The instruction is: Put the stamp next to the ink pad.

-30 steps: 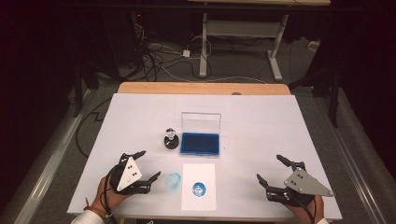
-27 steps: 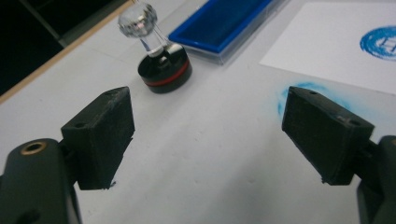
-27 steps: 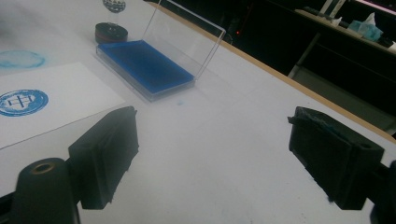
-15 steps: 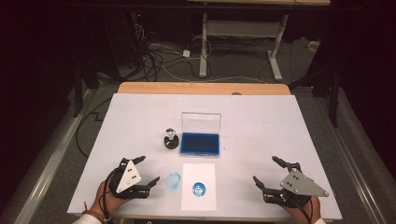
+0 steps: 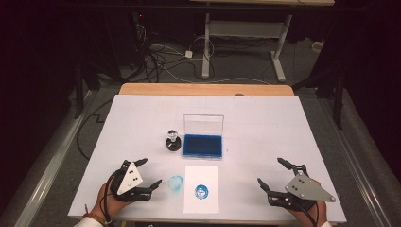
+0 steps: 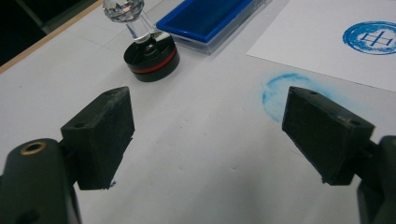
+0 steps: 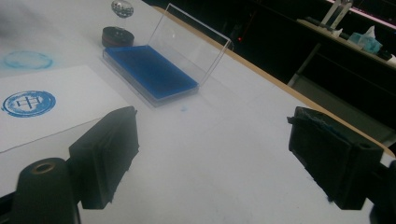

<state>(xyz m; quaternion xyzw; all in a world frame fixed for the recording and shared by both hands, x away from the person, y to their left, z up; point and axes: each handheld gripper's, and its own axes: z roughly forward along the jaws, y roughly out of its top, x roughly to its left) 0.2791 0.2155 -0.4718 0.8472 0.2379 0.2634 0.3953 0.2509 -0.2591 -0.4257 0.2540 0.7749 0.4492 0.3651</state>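
Left claw (image 5: 147, 173) sat low at the near-left of the white surface (image 5: 265, 127), jaws spread wide, nothing between them. Right claw (image 5: 276, 176) was at the near-right, jaws also spread wide and empty. Both were held just above the surface, well apart from each other.

Between them lay a white paper sheet (image 5: 202, 203) at the near edge, with a round blue stamp print (image 5: 202, 191) on it. Just left of the sheet was a fainter blue ring smudge (image 5: 176, 183) printed straight on the surface; in the left gripper view it (image 6: 276, 88) showed just beyond the claw's right jaw.

Behind the sheet was the blue ink pad (image 5: 203, 145) in a clear case, lid (image 5: 203, 124) standing open at the back. Stamp (image 5: 173, 141) with black base, red band and crystal knob stood upright just left of the pad, apart from it.
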